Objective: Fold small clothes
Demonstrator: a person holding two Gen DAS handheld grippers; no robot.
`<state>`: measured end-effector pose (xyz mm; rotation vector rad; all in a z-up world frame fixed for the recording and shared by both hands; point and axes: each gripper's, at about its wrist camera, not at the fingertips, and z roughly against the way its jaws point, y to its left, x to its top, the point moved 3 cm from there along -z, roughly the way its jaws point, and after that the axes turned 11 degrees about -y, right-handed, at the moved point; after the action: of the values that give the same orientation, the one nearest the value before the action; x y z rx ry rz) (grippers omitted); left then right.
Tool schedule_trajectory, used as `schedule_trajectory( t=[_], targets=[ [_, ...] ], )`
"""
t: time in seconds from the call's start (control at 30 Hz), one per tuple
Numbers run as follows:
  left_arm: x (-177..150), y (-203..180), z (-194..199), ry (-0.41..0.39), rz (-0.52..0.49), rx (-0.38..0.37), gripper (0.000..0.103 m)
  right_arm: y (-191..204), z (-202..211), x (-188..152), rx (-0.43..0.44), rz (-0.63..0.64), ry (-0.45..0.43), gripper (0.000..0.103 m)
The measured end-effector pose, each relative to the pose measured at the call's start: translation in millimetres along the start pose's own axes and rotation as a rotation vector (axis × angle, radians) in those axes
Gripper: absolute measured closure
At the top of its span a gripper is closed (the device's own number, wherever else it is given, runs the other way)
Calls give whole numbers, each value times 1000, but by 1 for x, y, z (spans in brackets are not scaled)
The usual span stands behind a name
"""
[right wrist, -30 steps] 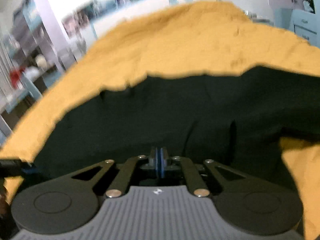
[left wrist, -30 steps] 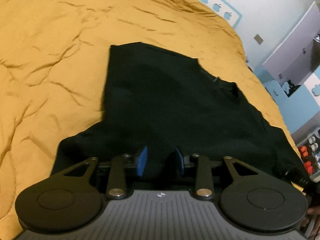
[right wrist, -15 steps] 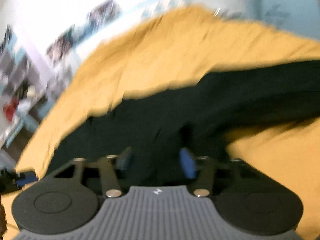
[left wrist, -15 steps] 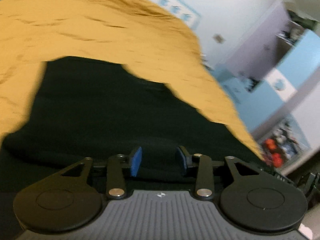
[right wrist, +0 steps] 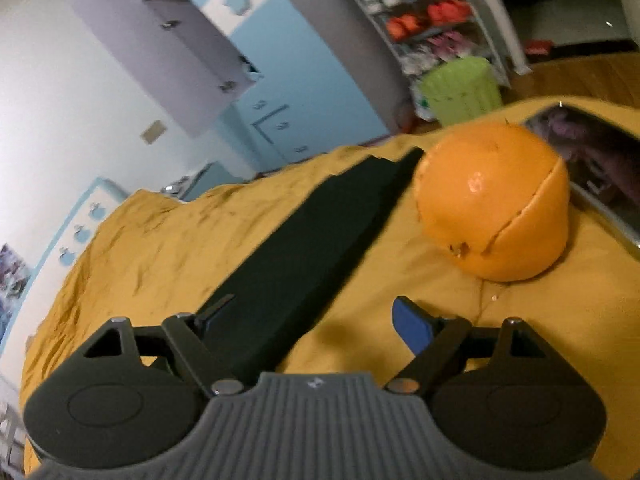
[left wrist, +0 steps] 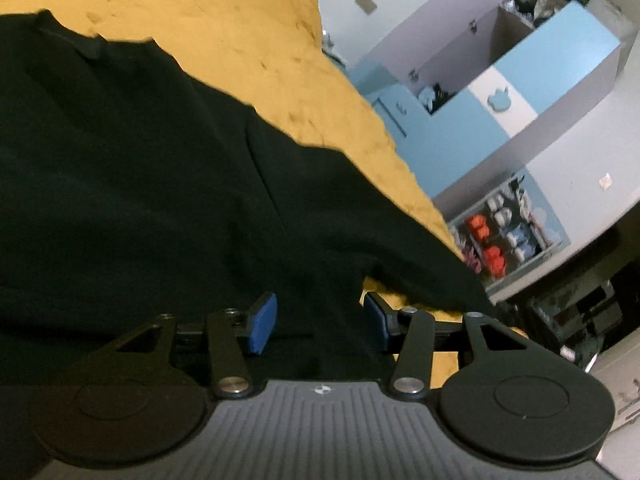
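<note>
A black garment (left wrist: 160, 184) lies spread on a mustard-yellow quilt (left wrist: 248, 32). In the left wrist view it fills the left and middle, with its edge running between the blue pads. My left gripper (left wrist: 320, 322) is open, low over the garment's near edge, holding nothing. In the right wrist view a narrow strip of the garment (right wrist: 312, 240) runs away from the left finger. My right gripper (right wrist: 310, 322) is wide open and empty, with the cloth's edge by its left finger (right wrist: 212, 312).
An orange ball-like object (right wrist: 494, 204) sits on the quilt just ahead of the right gripper, with a dark framed tablet or tray (right wrist: 592, 160) behind it. Blue and white cupboards (left wrist: 500, 92), a shoe rack (left wrist: 504, 236) and a green bin (right wrist: 460, 88) stand beyond the bed.
My right gripper was shut on the garment a second ago; it has opened and swung right toward the orange object. My left gripper has swung right along the garment's edge, still open.
</note>
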<state>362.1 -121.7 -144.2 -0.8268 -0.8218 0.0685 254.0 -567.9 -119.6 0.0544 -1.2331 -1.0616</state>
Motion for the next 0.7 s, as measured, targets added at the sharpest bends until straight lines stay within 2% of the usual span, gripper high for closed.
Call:
schedule_trajectory(
  t=[0.17, 0.3, 0.47, 0.5, 0.53, 0.6, 0.63, 0.7],
  targets=[
    [-7, 2, -19, 39, -4, 2, 46, 16, -31, 4, -86, 5, -60, 22],
    [-11, 4, -22, 47, -7, -8, 46, 24, -58, 9, -176, -51, -124, 20],
    [-14, 7, -23, 47, 1, -18, 46, 38, -78, 4, -198, -4, -175, 21],
    [-13, 9, -22, 48, 5, -21, 46, 39, -78, 3, -194, 1, -184, 34],
    [-13, 8, -22, 48, 4, -23, 46, 38, -82, 4, -183, 2, -187, 63],
    [-13, 8, -22, 53, -3, -22, 46, 34, -81, 5, -204, 6, -194, 89],
    [-13, 8, -22, 54, -6, -22, 46, 29, -80, 6, -209, 4, -193, 99],
    [-12, 7, -22, 55, -7, -23, 46, 26, -80, 9, -199, -10, -188, 102]
  ],
)
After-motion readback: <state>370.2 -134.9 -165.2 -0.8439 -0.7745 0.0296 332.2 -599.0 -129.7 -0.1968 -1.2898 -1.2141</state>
